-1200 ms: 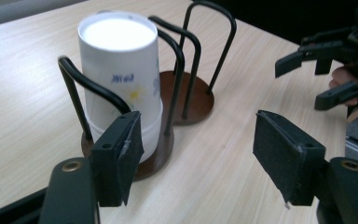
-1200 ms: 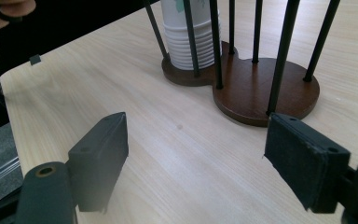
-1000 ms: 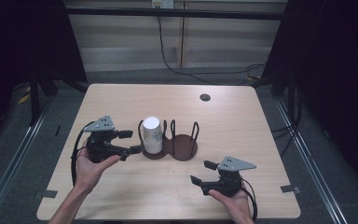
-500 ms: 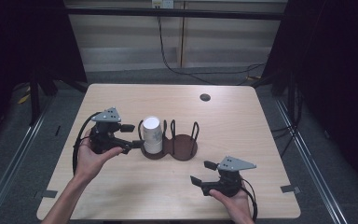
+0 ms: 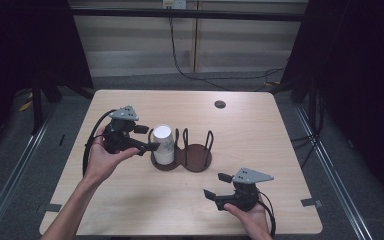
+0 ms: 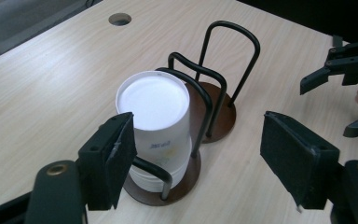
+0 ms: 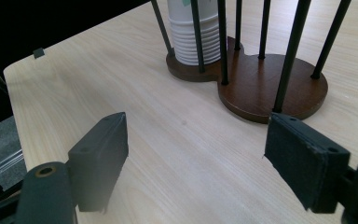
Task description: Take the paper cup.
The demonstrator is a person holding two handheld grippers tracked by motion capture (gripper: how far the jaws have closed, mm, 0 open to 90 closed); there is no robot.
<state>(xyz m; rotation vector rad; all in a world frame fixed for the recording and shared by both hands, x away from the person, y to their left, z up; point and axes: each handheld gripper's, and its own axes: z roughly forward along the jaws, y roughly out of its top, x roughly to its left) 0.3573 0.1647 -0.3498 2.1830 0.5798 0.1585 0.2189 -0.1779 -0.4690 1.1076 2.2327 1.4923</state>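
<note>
White paper cup stack (image 5: 163, 145): inverted, flat base up, seated in the left bay of a dark wooden double holder (image 5: 182, 157) with black wire hoops. In the right gripper view the ribbed rims of the nested cups (image 7: 193, 32) show at the bottom of the stack, resting on the holder's round base (image 7: 256, 86). The right bay (image 5: 200, 156) carries nothing. In the left gripper view the top cup (image 6: 156, 116) bears a small blue print on its side wall, and a wire hoop crosses in front of its lower part.

Left hand-held gripper (image 5: 147, 137): held just beside the stack on its left, jaws pointing at it. In the left gripper view the jaws stand apart, released; one pad (image 6: 114, 156) sits close by the cup wall, the other (image 6: 298, 163) well off to the far side of the holder. Whether the near pad touches the cup, cannot tell. No grasp on the cup.

Right hand-held gripper (image 5: 217, 186): near the front edge of the desk (image 5: 260, 120), well apart from the holder, jaws aimed toward it. In the right gripper view its jaws are spread with only bare desk surface (image 7: 177, 140) between them; released, grasping nothing. It also appears at the upper right of the left gripper view (image 6: 340, 93).

Desk: light wood grain, with a round cable hole (image 5: 220, 104) near the back edge. Holder sits about mid-desk.
</note>
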